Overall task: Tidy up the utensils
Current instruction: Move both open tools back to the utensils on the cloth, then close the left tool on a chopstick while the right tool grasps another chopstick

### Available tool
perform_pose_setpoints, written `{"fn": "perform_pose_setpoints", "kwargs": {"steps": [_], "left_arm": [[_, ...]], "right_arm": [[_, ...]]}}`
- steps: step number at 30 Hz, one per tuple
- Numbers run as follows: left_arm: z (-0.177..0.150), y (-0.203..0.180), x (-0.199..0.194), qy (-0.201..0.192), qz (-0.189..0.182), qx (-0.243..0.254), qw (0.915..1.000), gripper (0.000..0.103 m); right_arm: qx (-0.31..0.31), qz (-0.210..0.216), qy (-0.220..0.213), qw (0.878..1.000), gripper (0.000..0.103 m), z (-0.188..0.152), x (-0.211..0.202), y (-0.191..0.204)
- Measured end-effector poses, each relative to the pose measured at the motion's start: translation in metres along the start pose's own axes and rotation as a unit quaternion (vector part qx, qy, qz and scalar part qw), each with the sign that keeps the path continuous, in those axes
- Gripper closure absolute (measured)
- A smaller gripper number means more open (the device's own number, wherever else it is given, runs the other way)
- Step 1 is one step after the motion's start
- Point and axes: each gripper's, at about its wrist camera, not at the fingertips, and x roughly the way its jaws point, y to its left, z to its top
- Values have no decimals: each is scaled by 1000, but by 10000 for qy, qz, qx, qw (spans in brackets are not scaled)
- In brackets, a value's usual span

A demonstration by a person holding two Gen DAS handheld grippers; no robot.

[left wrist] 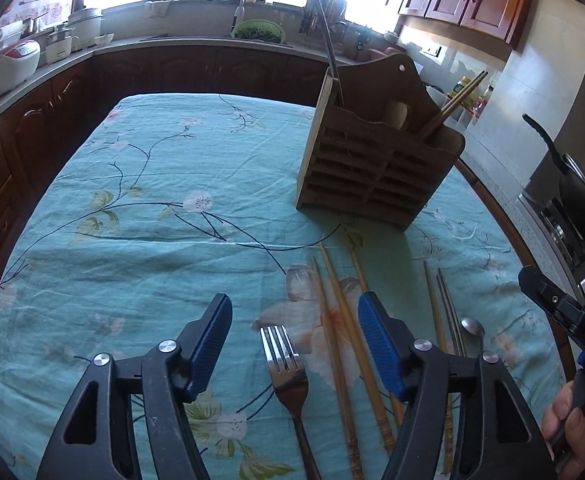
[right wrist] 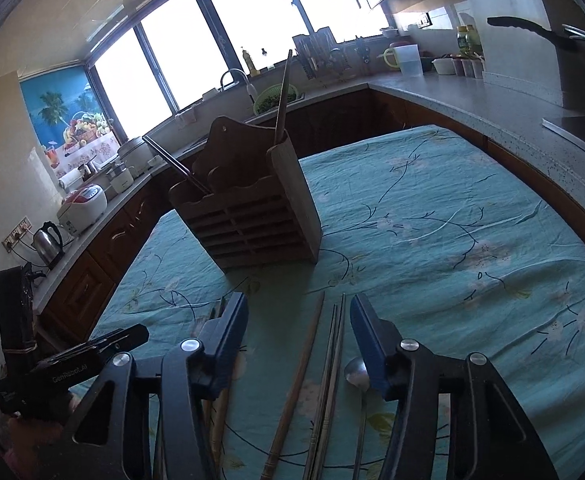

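A wooden utensil holder [left wrist: 376, 160] [right wrist: 252, 216] stands on the teal floral tablecloth [left wrist: 152, 200]. Wooden chopsticks [left wrist: 458, 94] and a long handle [left wrist: 328, 40] stick out of it. Loose utensils lie in a row on the cloth nearer me: a metal fork [left wrist: 284, 364], wooden chopsticks [left wrist: 334, 320], metal chopsticks [left wrist: 450, 312] [right wrist: 334, 360] and a spoon [left wrist: 472, 326] [right wrist: 356, 372]. My left gripper [left wrist: 294, 300] hovers open over the fork and the wooden chopsticks. Open too, my right gripper [right wrist: 298, 302] hangs over a wooden chopstick [right wrist: 304, 360] and the metal chopsticks, touching none.
Dark wood cabinets and a pale counter [right wrist: 472, 104] wrap around the table, with a rice cooker [left wrist: 8, 64], a kettle [right wrist: 48, 242] and a sink under the windows. A black pan [left wrist: 584, 200] sits on the stove at the right. A hand [left wrist: 572, 432] holds the right gripper's handle.
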Motion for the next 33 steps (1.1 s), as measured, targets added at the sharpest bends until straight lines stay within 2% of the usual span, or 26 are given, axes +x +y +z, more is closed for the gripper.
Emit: {"fn": "perform_pose_setpoints", "kwargs": {"steps": [2, 6, 12, 15, 22, 25, 30, 33], "left_arm": [[2, -1, 11, 132, -24, 33, 9999, 49], [8, -4, 35, 422, -77, 51, 9991, 52], [15, -10, 65, 734, -27, 168, 9972, 61], [17, -12, 77, 849, -38, 179, 9962, 68], [26, -17, 96, 875, -28, 312, 9957, 73], [28, -22, 103, 848, 97, 467, 9953, 83], [23, -32, 107, 709, 282, 735, 9944, 93], [21, -35, 109, 652, 324, 782, 9943, 97]], "right_arm": [[-31, 17, 163, 9999, 61, -2, 11, 2], [-50, 62, 580, 9983, 73, -6, 37, 4], [-74, -99, 1108, 9938, 77, -11, 77, 1], [-107, -181, 1289, 9914, 79, -12, 91, -1], [-236, -371, 1390, 9893, 80, -3, 107, -1], [-391, -449, 1403, 9883, 81, 0, 114, 2], [-811, -809, 1364, 9840, 92, -1, 118, 12], [-910, -912, 1356, 9824, 94, -2, 119, 15]]}}
